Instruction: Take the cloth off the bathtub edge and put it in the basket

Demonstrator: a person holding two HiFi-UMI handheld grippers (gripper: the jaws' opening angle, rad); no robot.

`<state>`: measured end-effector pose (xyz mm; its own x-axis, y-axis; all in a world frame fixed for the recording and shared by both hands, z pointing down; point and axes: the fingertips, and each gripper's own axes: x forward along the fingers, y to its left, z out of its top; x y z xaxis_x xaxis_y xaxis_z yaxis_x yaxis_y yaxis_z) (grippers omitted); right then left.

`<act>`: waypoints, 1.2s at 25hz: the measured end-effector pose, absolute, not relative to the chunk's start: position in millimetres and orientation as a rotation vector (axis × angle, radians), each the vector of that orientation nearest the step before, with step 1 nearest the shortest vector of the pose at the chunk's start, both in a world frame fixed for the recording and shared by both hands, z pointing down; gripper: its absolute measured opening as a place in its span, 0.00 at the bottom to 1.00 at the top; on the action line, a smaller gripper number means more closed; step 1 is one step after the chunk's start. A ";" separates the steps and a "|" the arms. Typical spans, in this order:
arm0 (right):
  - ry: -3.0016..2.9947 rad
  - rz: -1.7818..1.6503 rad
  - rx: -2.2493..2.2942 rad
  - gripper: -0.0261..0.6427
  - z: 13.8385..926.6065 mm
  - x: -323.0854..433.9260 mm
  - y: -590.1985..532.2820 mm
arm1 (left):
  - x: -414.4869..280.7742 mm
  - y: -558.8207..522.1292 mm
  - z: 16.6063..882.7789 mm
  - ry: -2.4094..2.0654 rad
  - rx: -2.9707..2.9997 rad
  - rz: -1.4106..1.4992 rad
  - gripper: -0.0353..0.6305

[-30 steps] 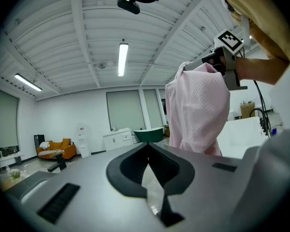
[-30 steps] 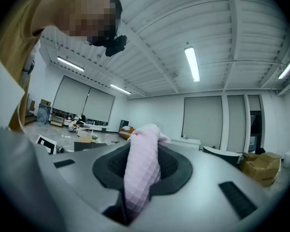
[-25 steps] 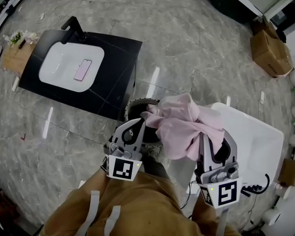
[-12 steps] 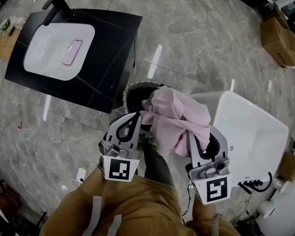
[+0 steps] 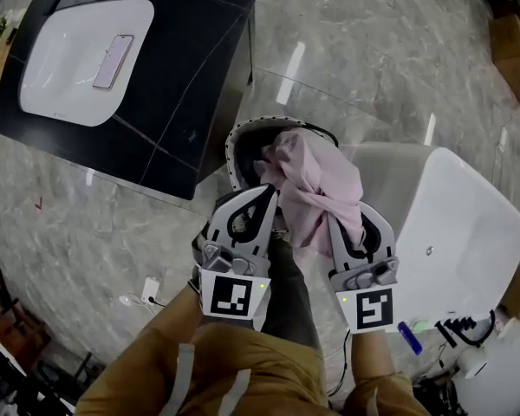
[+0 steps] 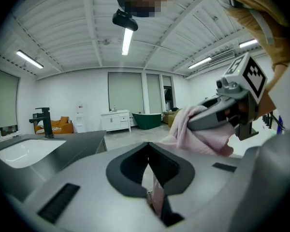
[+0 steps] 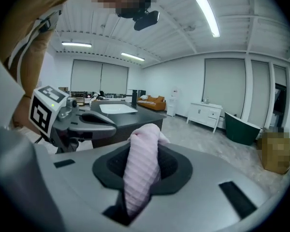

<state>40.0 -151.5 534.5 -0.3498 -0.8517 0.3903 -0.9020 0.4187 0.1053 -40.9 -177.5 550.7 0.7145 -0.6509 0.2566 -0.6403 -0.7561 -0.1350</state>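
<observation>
Pink ribbed cloth (image 5: 316, 180): bunched at the centre of the head view, clear of the white bathtub (image 5: 468, 224) at right, and over the opening of the round dark basket with a pale rim (image 5: 236, 146).
Left gripper (image 5: 267, 196): pressed together on a thin edge of the cloth.
Right gripper (image 5: 336, 222): pinching a thick fold that rises between its jaws.
Progress: taking the cloth off the tub looks done. Lowering it into the basket and letting go remain.
Cloth and tongs: slung between both sets of tips and spilling past them toward the top of the frame.
</observation>
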 end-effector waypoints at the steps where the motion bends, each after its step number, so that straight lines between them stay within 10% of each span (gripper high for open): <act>1: -2.293 0.187 1.485 0.17 547.9 38.1 -152.0 | -40.4 -178.2 555.4 1.082 -2.876 -0.448 0.06; 30: -2.085 0.443 1.286 0.20 830.2 38.4 -176.3 | -36.4 -196.3 662.4 1.117 -2.868 -0.516 0.06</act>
